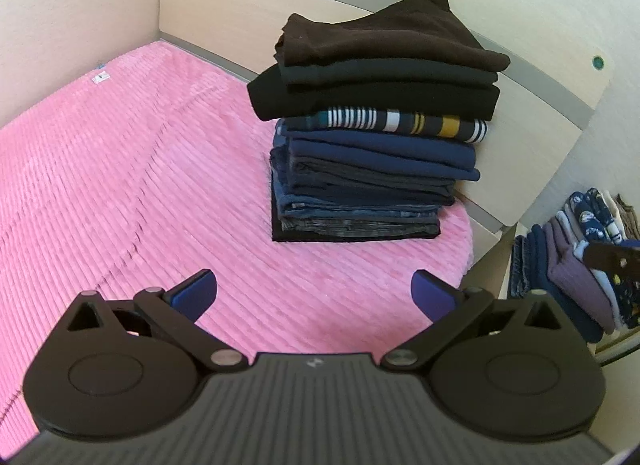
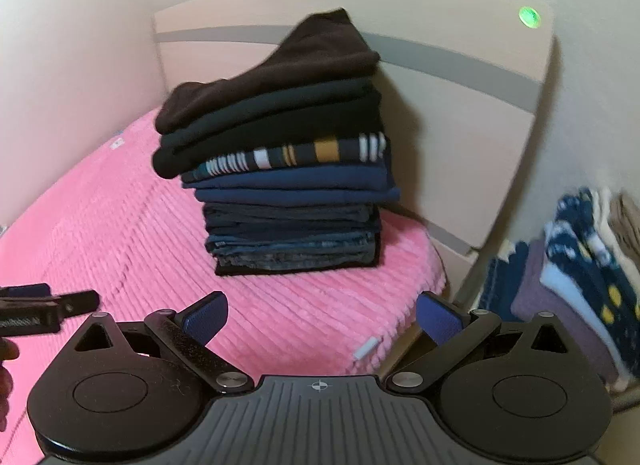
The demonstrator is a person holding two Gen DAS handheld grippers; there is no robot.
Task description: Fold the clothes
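Tall folded stack [image 1: 372, 121] on pink blanket [image 1: 120, 169], brown garment topmost.

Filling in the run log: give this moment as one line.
left gripper: open, empty | right gripper: open, empty | folded stack: on pink blanket | second pile: right, off bed

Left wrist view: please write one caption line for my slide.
Open left tool hovers over pink bedspread, facing a tall stack of folded clothes by the headboard.

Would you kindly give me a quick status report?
Left gripper and right gripper: jaws open, empty. Folded stack on pink blanket. Nothing in the way.
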